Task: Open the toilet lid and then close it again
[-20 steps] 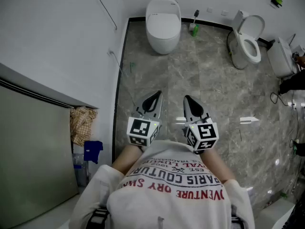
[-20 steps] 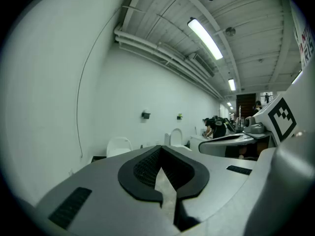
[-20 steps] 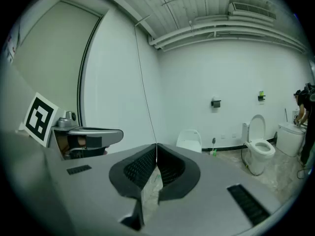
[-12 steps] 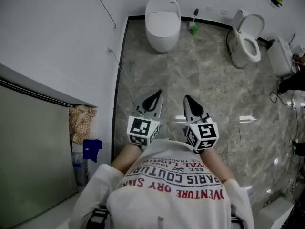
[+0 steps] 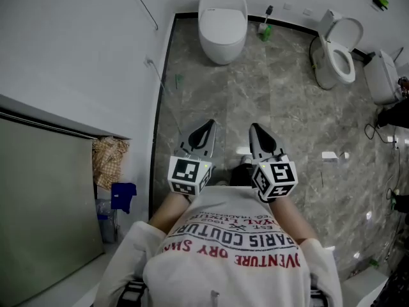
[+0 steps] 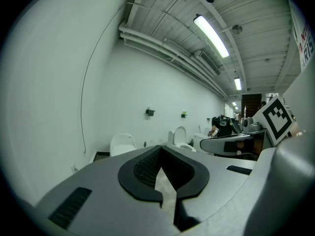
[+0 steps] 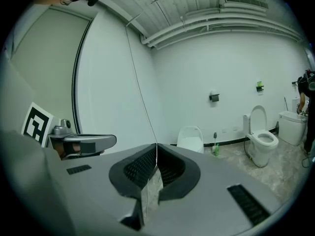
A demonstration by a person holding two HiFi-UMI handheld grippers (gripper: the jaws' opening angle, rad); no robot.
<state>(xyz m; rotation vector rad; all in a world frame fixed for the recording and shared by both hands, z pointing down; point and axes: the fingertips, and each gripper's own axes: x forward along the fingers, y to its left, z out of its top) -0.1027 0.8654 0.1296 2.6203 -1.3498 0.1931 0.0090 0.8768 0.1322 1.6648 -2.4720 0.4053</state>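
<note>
Pretty much nothing done yet imo: left gripper (image 5: 208,128) and right gripper (image 5: 255,130) are both pressed shut on nothing, and the white toilet (image 5: 222,27) sits well ahead of them, lid (image 5: 222,11) down, so opening and closing both remain

White toilet (image 5: 222,25); grey marbled floor (image 5: 287,114); blue cloth (image 5: 123,196); red-lettered white shirt (image 5: 230,264).

Open floor (image 5: 255,88) ahead
Floor bare toward the 12 o'clock toilet (image 5: 222,24); wall (image 5: 77,50) at 9, brush (image 5: 265,28) at 1.
</note>
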